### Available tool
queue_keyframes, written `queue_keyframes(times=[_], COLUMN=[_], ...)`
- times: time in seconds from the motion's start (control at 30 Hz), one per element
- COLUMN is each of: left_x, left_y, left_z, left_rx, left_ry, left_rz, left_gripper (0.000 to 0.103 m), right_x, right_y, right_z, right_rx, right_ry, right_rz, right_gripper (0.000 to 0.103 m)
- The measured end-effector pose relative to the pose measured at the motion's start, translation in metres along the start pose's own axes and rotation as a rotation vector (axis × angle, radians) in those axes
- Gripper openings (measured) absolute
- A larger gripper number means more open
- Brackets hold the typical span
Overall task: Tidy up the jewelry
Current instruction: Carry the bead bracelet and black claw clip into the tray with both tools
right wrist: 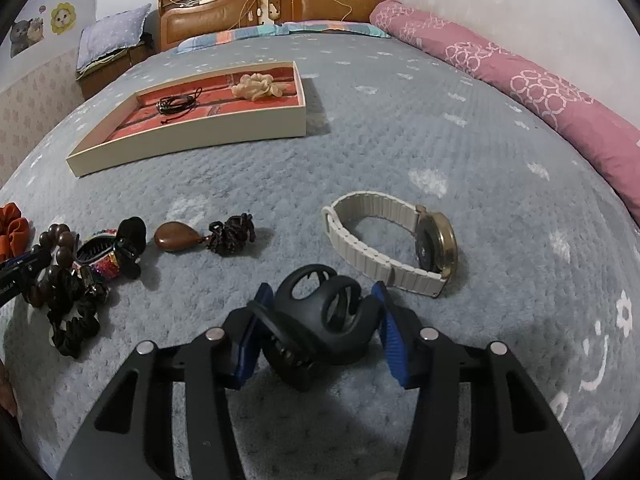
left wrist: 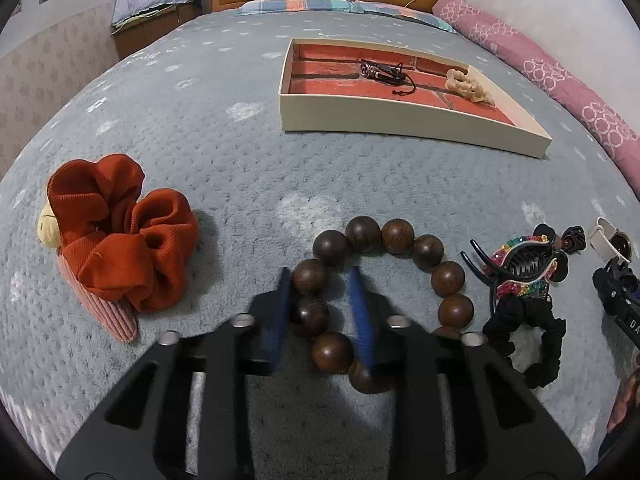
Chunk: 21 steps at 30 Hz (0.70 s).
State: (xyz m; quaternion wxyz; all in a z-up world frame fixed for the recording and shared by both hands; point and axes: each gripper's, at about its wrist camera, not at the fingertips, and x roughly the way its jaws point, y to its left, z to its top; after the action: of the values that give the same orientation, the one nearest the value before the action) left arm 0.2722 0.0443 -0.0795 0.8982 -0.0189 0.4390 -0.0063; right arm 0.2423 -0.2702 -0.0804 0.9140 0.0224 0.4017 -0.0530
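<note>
My left gripper [left wrist: 320, 280] has its blue fingers closed around one side of a brown wooden bead bracelet [left wrist: 400, 236] lying on the grey bedspread. My right gripper [right wrist: 320, 296] is shut on a black hair claw clip [right wrist: 320, 312]. A cream tray [left wrist: 384, 114] with a red lining sits farther up the bed and holds a black cord bracelet [left wrist: 380, 72] and a beige scrunchie [left wrist: 468, 86]. The tray also shows in the right wrist view [right wrist: 192, 140].
On the bedspread lie a rust scrunchie [left wrist: 120, 232], a sequinned claw clip [left wrist: 520, 264], a black scrunchie [left wrist: 528, 344], a white-strap watch [right wrist: 392, 236] and a brown pendant with tassel [right wrist: 180, 236]. A pink bolster [right wrist: 520, 84] lines the right edge.
</note>
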Motion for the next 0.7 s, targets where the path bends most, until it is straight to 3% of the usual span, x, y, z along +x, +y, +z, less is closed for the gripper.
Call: queue_keyframes(times=[0.13, 0.7], left_x=[0.0, -0.011], left_y=[0.002, 0.007], left_z=[0.0, -0.002], left_rx=[-0.01, -0.026], left_ry=[-0.002, -0.036], left_rz=[-0.003, -0.035], left_gripper=[0.018, 0.017], right_x=[0.0, -0.001], right_y=[-0.001, -0.003], right_z=[0.0, 0.001], right_rx=[0.004, 0.012], right_ry=[-0.002, -0.002], right_rz=[0.008, 0.03], right_gripper=[0.05, 0.05])
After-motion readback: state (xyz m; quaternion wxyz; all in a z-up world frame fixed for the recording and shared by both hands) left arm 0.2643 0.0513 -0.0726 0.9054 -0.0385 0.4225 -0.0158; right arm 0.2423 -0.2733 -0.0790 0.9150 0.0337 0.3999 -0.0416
